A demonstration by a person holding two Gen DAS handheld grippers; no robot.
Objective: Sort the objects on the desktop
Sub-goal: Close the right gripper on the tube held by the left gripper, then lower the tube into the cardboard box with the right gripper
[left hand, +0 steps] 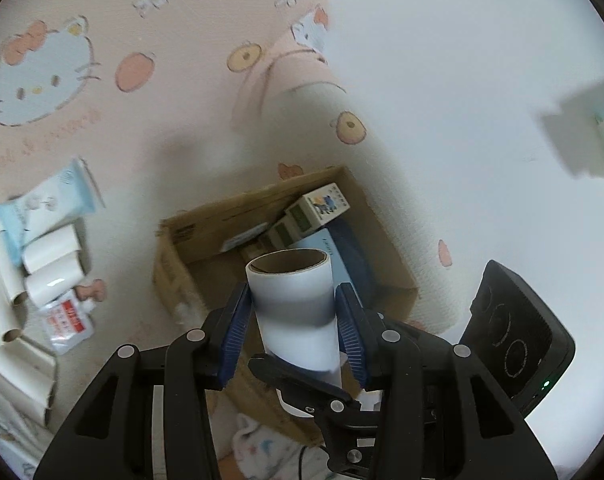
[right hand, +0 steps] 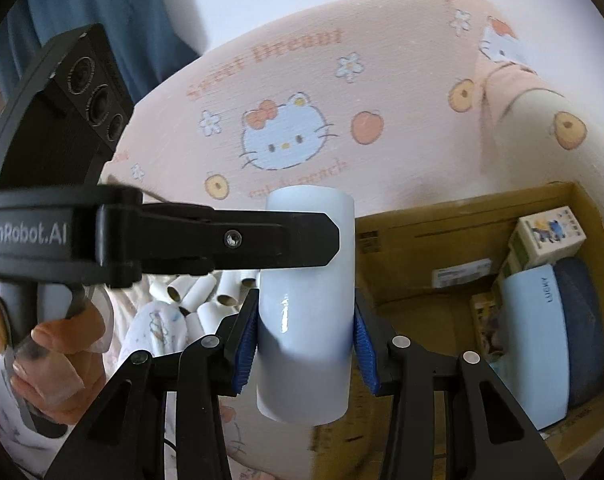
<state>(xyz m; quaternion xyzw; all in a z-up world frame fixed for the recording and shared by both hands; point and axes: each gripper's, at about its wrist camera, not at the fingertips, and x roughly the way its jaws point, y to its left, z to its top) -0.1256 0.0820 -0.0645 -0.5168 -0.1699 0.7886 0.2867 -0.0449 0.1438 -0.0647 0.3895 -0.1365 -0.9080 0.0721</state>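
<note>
My left gripper [left hand: 292, 312] has its jaws clenched on a white roll [left hand: 292, 300] with a brown card core, held upright above the near edge of the cardboard box [left hand: 206, 236]. My right gripper [right hand: 305, 344] has its jaws clamped on a second, pale roll [right hand: 307, 300], also upright, just left of the same box [right hand: 401, 216] in that view. The other gripper's black arm crosses in front of this roll.

The box stands open. Inside lie a pale blue case [right hand: 541, 344] marked LUCKY, a dark blue thing [right hand: 581, 320] just right of it, and a small white carton [right hand: 549, 236] with a cartoon print toward the far corner, with further small packs beside it. A white label sits on the inner far wall.

The box rests on a bed sheet [left hand: 102, 120], peach with cat faces, flowers and fruit. To the left on the sheet is a heap of bare card tubes [left hand: 14, 304], two white rolls, a blue-and-white tube [left hand: 46, 208] and a small red-printed sachet [left hand: 68, 322]. A white wall rises beyond the bed, and a blue curtain [right hand: 102, 8] hangs far left. A hand [right hand: 58, 360] grips the left handle.
</note>
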